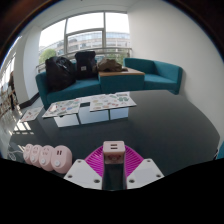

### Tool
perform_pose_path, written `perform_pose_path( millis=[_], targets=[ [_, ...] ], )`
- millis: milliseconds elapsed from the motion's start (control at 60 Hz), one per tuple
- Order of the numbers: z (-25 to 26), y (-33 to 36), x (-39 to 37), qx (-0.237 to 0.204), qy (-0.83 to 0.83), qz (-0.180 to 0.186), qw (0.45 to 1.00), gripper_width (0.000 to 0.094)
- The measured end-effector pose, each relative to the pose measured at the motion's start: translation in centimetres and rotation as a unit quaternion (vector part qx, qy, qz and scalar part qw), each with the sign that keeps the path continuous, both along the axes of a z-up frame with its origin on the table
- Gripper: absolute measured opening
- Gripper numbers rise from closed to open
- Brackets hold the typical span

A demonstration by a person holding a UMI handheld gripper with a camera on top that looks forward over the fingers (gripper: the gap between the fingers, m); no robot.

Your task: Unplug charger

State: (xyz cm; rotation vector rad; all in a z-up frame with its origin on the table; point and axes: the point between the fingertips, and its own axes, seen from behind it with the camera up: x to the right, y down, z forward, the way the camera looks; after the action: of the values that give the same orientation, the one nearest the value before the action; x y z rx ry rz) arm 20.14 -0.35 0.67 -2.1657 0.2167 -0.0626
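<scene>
Tongs: my gripper [113, 172] points forward over a dark table [170, 125]; its two white fingers [84, 174] show low in the view, with magenta pads [98, 157] on their inner faces.
Tongs, state: my fingers stand partly open, and a small pinkish block sits in the gap between them. I cannot tell whether both pads press on it.
Charger: the small pink-beige block [113, 150], with dark marks on its top face, stands between my fingertips at their far end, on the table surface. I cannot tell what it is plugged into; no socket under it shows.
Power strip: a white strip with round pink sockets [45, 155] lies on the table just to the left of my left finger, near it but apart from the block.
Papers: white sheets with green and blue print [108, 102] lie spread on the far part of the table, well beyond my fingers, some resting on low white boxes [66, 119].
Seating: a teal sofa [60, 85] stands beyond the table, with dark bags [62, 68] heaped on it; a second teal seat [160, 72] stands to the right.
Side table: a brown wooden top [118, 72] stands between the two seats.
Background: large windows [85, 35] behind the sofa show a building outside.
</scene>
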Motion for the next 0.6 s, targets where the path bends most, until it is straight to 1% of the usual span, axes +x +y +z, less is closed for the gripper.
perform_pose_path(
  millis=[33,183,283,333,450,517,600],
  targets=[
    [0.2,0.2,0.0,0.007,-0.001,-0.001,1.000,0.0245],
    [0.0,0.0,0.0,-0.001,-0.004,-0.003,1.000,0.0303],
    [-0.8,-0.3,0.5,-0.017,-0.006,-0.017,1.000,0.0433],
    [-0.6,-0.3,0.7,-0.014,-0.009,-0.020,1.000,0.0455],
    [1.3,-0.8,1.4,0.004,-0.025,-0.030,0.999,0.0492],
    [3.9,-1.4,0.8,0.029,-0.016,-0.032,0.999,0.0521],
    [8.4,-2.8,-0.8,0.066,-0.012,-0.022,0.998,0.0653]
  ],
)
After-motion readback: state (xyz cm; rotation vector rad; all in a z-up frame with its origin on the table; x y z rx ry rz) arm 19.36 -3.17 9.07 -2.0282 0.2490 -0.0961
